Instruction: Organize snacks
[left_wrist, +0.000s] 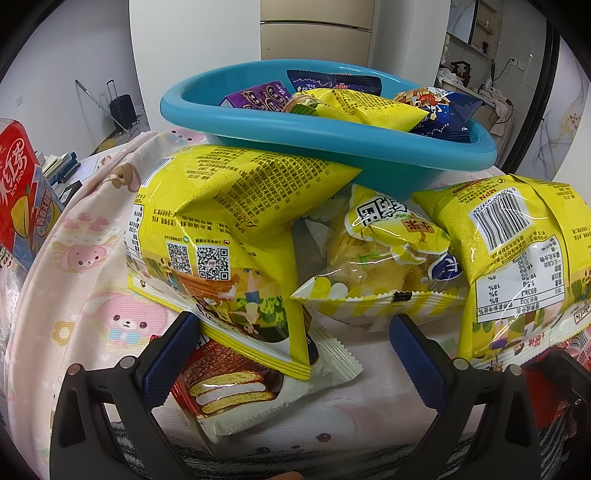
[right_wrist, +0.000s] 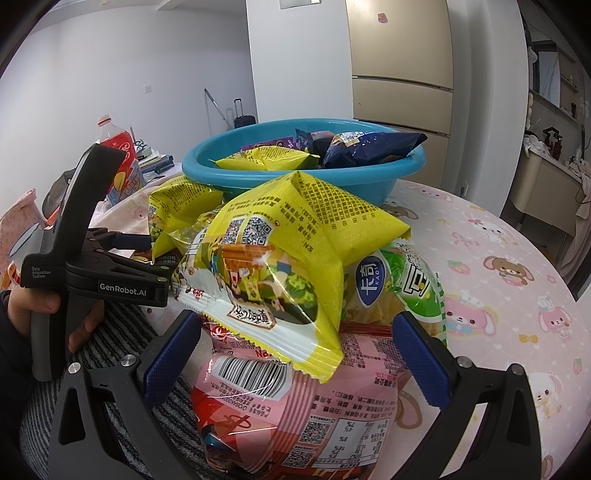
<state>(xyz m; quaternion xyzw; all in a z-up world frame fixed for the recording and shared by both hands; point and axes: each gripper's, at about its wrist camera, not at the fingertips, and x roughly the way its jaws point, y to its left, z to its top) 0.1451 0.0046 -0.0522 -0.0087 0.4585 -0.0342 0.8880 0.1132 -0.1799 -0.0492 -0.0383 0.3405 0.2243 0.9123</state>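
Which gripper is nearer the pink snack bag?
Right. The right gripper straddles the pink snack bag, jaws open; the left gripper sits over the chocolate pie pack.

My inventory: basin (left_wrist: 280, 140), teal-blue; snack bags (left_wrist: 229, 206), yellow with black print; tablecloth (right_wrist: 498, 258), pink, bunny-and-bear pattern; my gripper pads (left_wrist: 417, 365), dark blue.

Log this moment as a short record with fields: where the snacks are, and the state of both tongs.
basin: blue basin on the table, holding yellow and dark blue packets
pile: yellow packets heaped on the pink cloth before the basin
left tongs: open, chocolate pie packet between the jaws
right tongs: open, over a pink packet
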